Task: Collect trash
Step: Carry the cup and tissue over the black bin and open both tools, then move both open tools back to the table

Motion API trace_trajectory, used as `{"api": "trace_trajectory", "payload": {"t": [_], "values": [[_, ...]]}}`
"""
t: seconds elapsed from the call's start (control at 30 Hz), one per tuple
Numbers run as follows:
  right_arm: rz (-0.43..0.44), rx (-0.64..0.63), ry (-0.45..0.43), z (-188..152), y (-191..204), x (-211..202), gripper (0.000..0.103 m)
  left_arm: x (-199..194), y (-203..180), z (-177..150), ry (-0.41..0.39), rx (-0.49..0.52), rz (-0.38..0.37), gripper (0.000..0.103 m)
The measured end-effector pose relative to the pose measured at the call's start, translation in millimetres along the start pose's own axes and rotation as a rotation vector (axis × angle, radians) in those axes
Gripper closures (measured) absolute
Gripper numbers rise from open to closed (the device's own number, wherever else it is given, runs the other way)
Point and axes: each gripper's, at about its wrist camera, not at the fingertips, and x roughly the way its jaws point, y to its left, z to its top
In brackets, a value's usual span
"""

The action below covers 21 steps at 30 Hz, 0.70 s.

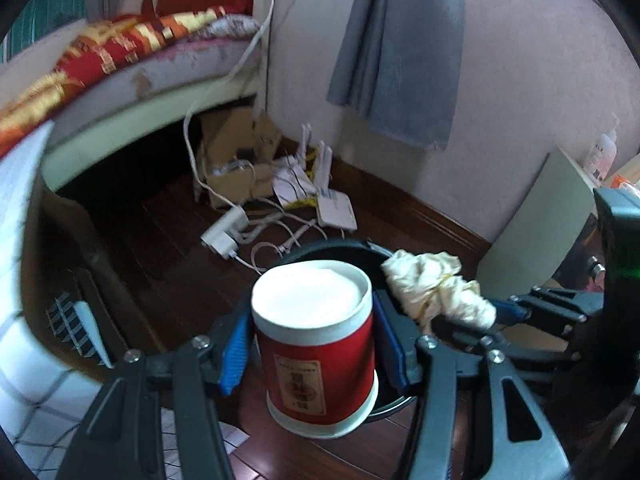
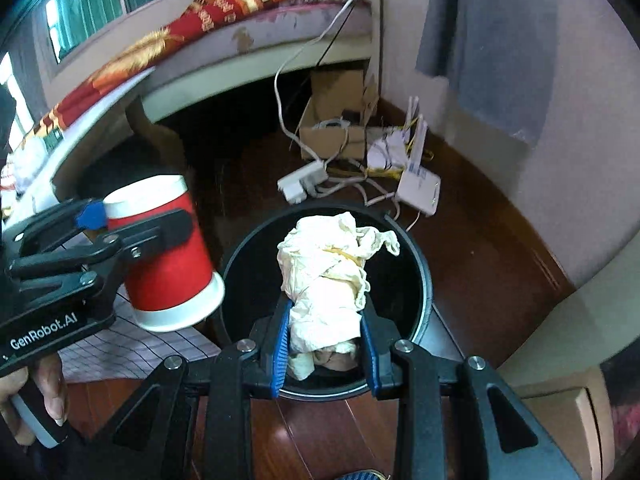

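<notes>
I am seeing both fisheye views bending hard toward dark vignetted corners; daylight is coming through the window (image 2: 86, 4), leaving the gap under the bed (image 1: 132, 168) in deep shadow; the bedding is smearing with motion blur; the floor (image 2: 328, 432) is glaring faintly.

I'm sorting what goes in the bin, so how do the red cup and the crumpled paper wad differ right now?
The red cup is rigid and cylindrical; the paper wad is crumpled, cream and bound by a rubber band. The left gripper holds the cup, the right gripper the wad. The wad hangs over the black bin; the cup is beside its rim. Both are clamped between blue pads.
</notes>
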Motion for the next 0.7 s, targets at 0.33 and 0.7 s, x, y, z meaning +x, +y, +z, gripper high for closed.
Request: {"api": "trace_trajectory", "payload": {"t": [0.33,0.7], "values": [[0.035,-0.007,0.087,-1,-16,57,0.046,50,8,-5,0.118,-0.015,-0.075,0.028],[-0.103,0.085,0.014,5,-47,20,0.002,14,10,-2,0.026,-0.011,0.113,0.0]]}}
